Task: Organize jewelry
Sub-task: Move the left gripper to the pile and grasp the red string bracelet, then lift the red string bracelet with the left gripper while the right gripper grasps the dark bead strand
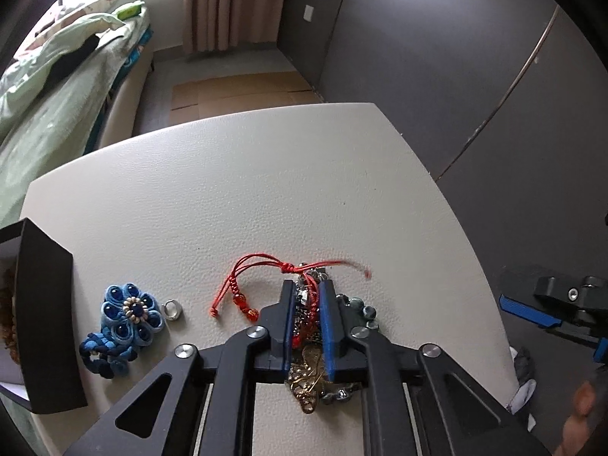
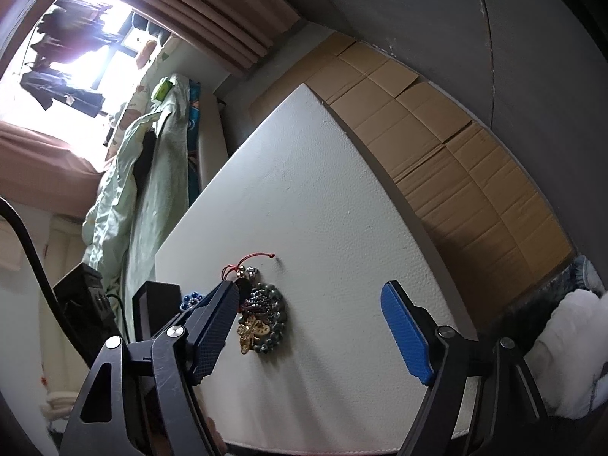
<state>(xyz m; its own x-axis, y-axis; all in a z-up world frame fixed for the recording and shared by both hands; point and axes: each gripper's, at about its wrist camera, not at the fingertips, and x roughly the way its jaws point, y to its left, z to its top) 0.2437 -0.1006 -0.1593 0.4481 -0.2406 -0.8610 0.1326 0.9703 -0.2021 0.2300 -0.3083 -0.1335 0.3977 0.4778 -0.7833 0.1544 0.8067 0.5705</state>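
Left tongs [image 1: 307, 304] are clamped on the red cord bracelet [image 1: 266, 277] in the jewelry pile [image 1: 319, 364] on the worktop [image 1: 266, 190]; right tongs [image 2: 315, 326] hang wide open, empty. Looks like pickup, so next it needs lifting free of the tangle toward the black box [image 1: 45, 319], probably.

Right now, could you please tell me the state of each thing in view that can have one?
Left gripper: shut on red cord bracelet in the jewelry pile.
Right gripper: open, holding nothing.
Black box: open, standing at the table's edge.
Blue fabric flower brooch: lying loose, untouched.
Small silver ring: lying beside the brooch.
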